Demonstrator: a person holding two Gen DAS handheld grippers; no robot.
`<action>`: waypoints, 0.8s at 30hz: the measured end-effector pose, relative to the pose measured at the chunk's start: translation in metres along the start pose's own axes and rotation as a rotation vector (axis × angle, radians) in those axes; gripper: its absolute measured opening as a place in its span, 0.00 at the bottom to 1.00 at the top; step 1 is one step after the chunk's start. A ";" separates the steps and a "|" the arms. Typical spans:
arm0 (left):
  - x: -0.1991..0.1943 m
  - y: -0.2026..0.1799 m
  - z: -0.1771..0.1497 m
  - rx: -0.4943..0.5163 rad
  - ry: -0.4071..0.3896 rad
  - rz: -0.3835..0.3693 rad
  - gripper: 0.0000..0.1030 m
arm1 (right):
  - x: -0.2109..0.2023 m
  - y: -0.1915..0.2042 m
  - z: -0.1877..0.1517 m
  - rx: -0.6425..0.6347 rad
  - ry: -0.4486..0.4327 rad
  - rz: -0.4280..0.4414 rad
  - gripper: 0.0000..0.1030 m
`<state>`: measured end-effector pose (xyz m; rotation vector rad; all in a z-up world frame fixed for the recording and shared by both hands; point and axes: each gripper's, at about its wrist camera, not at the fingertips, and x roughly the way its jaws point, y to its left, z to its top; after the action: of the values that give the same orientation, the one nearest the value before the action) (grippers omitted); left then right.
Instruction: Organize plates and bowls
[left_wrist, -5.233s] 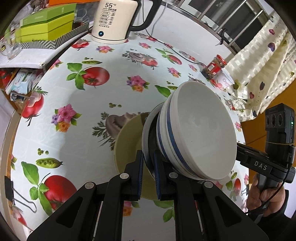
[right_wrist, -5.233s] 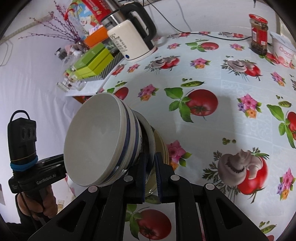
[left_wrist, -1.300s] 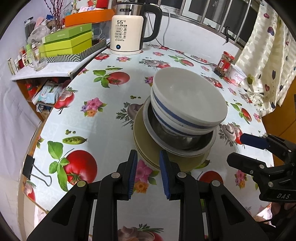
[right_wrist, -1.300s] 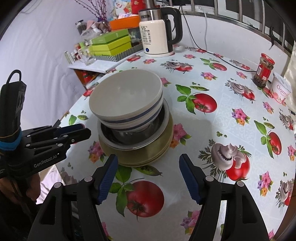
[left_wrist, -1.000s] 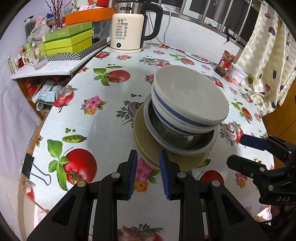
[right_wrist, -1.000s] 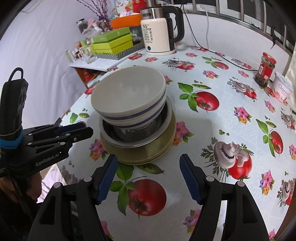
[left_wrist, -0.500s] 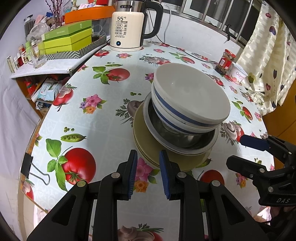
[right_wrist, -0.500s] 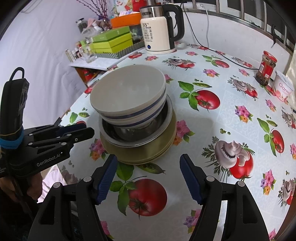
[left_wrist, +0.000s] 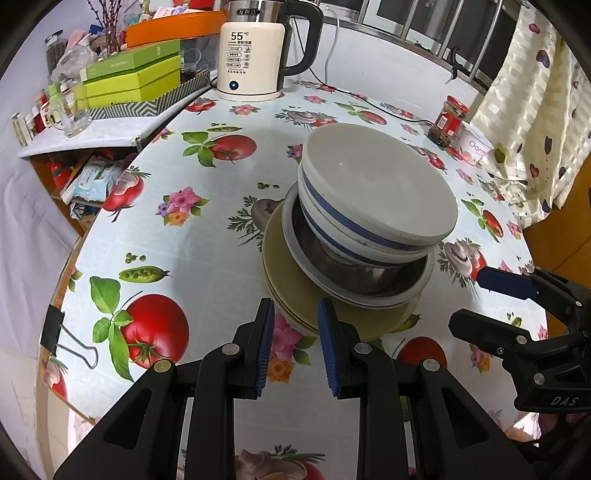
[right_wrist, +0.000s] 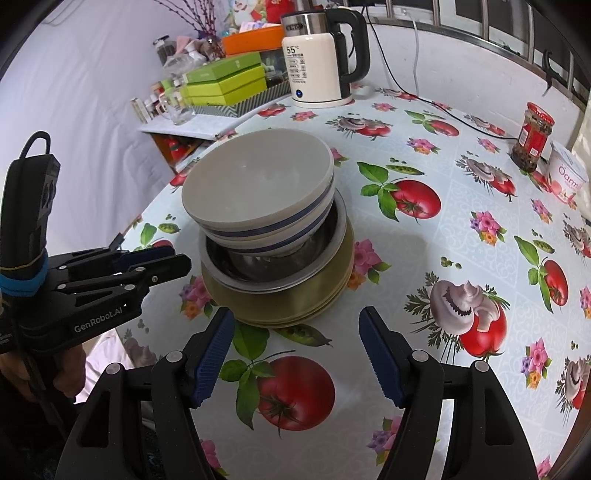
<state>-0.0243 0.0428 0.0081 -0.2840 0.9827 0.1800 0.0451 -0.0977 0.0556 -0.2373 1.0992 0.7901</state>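
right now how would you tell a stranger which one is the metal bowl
Find the stack of dishes on the fruit-print tablecloth. The metal bowl sits mid-stack, on the olive plates, under the blue-striped bowls. It alone is shiny and dark inside.

pale tablecloth (left_wrist: 207, 254) printed with red tomatoes, green leaves, pea pods, pink flowers and mushrooms. on it, olive-yellow plates (left_wrist: 295, 295) under a grey steel bowl (right_wrist: 258, 273) and off-white bowls (right_wrist: 258, 192) banded in blue; far off, a cream kettle (left_wrist: 251, 55) with black handle, lime-green boxes (left_wrist: 133, 79) on a zigzag-patterned one, an orange tray (left_wrist: 173, 26), and to the right a red-lidded jar (right_wrist: 533, 138). black grippers with blue pads (right_wrist: 210, 354).
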 end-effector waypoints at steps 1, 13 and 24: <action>0.000 0.000 0.000 0.001 0.001 0.002 0.25 | 0.000 0.000 0.000 0.000 0.000 0.000 0.69; -0.001 0.000 -0.001 -0.002 0.001 -0.003 0.25 | 0.003 0.000 -0.002 0.001 0.000 -0.001 0.69; 0.000 -0.001 -0.002 -0.002 0.002 -0.002 0.25 | 0.003 0.001 -0.002 0.001 0.002 0.000 0.69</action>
<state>-0.0257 0.0411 0.0076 -0.2877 0.9840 0.1788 0.0439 -0.0973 0.0525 -0.2366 1.1016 0.7896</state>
